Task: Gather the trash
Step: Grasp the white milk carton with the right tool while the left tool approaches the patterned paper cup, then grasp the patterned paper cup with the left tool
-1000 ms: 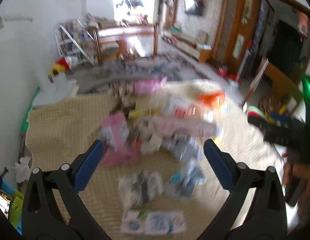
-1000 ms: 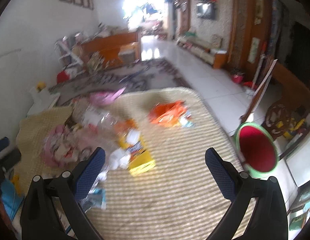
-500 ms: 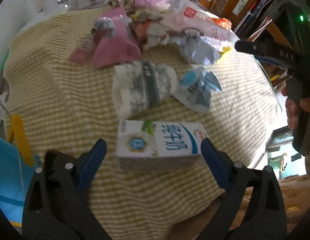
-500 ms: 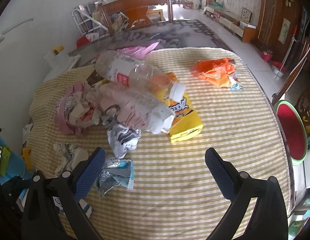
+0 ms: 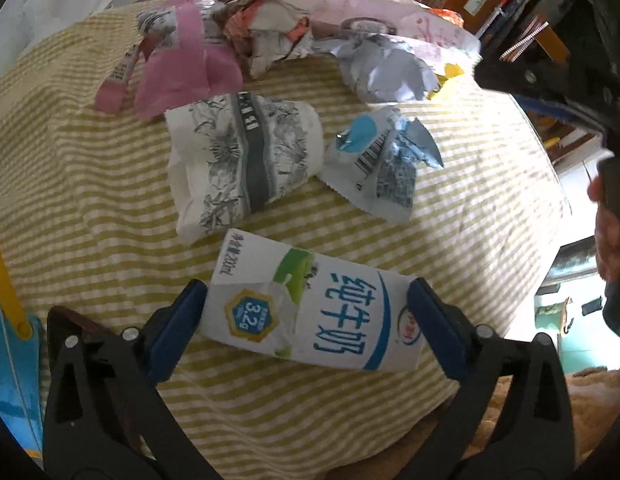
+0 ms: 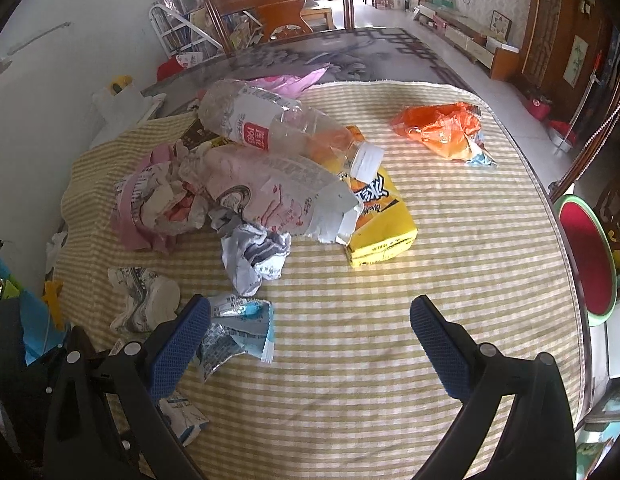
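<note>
Fingers (image 5: 178, 332) of the left gripper (image 5: 306, 322) are opening wide around the milk box (image 5: 314, 312), lying near the table's (image 5: 90, 208) edge, not squeezing it yet. Right gripper (image 6: 310, 338) is hanging wide open over the table, holding nothing, waiting by the other trash.

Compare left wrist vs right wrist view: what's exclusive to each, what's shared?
Left only: left gripper, jaws opening, straddling the milk carton.

Right only: right gripper open over bare cloth, bottle, orange bag, yellow pack.

Both: paper cup, blue wrapper, striped cloth.
</note>
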